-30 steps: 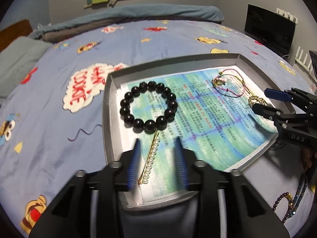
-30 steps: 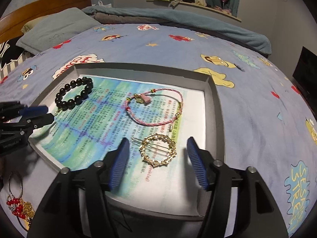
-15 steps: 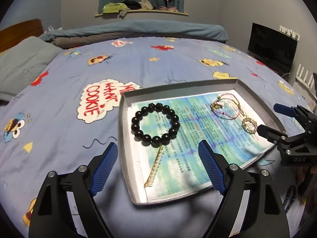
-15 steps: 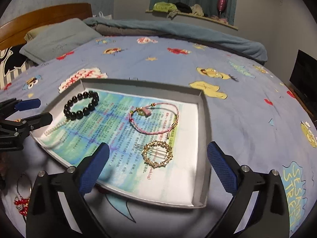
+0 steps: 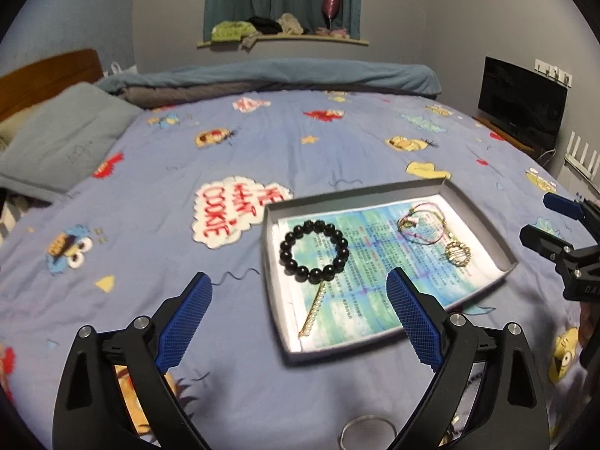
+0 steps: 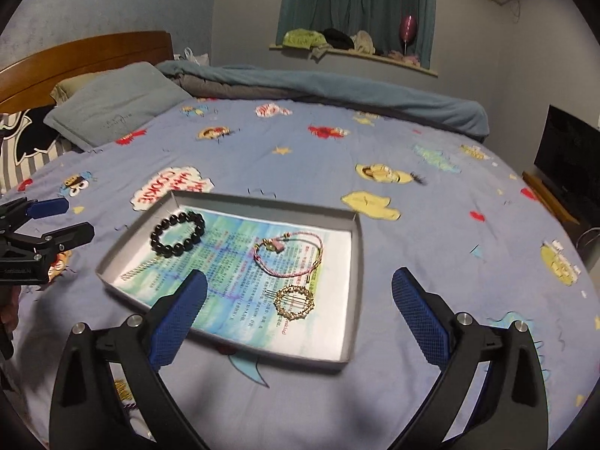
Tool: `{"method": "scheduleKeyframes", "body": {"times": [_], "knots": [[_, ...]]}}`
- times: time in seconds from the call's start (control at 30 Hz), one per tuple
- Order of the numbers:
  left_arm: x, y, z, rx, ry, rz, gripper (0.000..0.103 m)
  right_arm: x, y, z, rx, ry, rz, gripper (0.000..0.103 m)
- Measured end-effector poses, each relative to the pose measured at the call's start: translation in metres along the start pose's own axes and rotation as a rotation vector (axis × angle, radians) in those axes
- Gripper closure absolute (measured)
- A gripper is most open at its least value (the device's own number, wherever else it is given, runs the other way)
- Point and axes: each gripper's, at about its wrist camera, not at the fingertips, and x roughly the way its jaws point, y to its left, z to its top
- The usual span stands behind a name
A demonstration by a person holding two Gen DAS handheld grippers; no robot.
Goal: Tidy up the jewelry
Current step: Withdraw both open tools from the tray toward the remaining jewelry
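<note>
Both tongs stand wide and empty above the bed. The left tongs [image 5: 298, 313] have just been opening, and so have the right tongs [image 6: 300, 309]; nothing lies between the blue pads of either pair.

In the middle of both views a shallow grey tray [image 5: 270, 262], lined with a printed blue-green sheet, sits on the cartoon bedspread [image 5: 150, 195]. Four pieces lie inside it, apart from one another except where noted. The black bead bracelet [image 5: 314, 252] is at the tray's left end, with the gold pearl hair pin [image 5: 314, 309] running down from it toward the lower edge, its top touching or just under the beads. At the right end the pink cord bracelet [image 6: 288, 253] lies above the round gold hair clip [image 6: 294, 300]; whether cord and clip touch is hard to tell.

This looks like the pause after a placement, both hands clear of the tray. More jewelry seems to wait outside it: a thin silver bangle [image 5: 368, 431] shows at the bottom edge of the left view, on the bedspread below the tray. The next move probably calls for lowering one pair onto such a loose piece, pinching a thin rim off soft fabric, then setting it in a free patch of the sheet, likely the centre.
</note>
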Motion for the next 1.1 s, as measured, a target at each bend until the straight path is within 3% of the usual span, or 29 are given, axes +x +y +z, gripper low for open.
{"method": "scheduleKeyframes", "body": {"times": [0.27, 0.5, 0.73, 1.1], "knots": [[-0.052, -0.001, -0.003, 0.013, -0.035, 0.003, 0.008, -0.051, 0.001, 0.007, -0.032, -0.036, -0.005, 0.006], [-0.084, 0.005, -0.02, 0.01, -0.051, 0.006, 0.008, -0.084, -0.005, -0.013, -0.033, -0.039, 0.001, 0.006], [-0.082, 0.015, -0.05, -0.008, -0.013, 0.03, 0.008, -0.086, -0.006, -0.046, -0.026, 0.023, -0.003, 0.006], [-0.049, 0.007, -0.097, -0.022, 0.097, 0.006, 0.008, -0.059, -0.007, -0.095, 0.053, 0.135, 0.031, 0.006]]}}
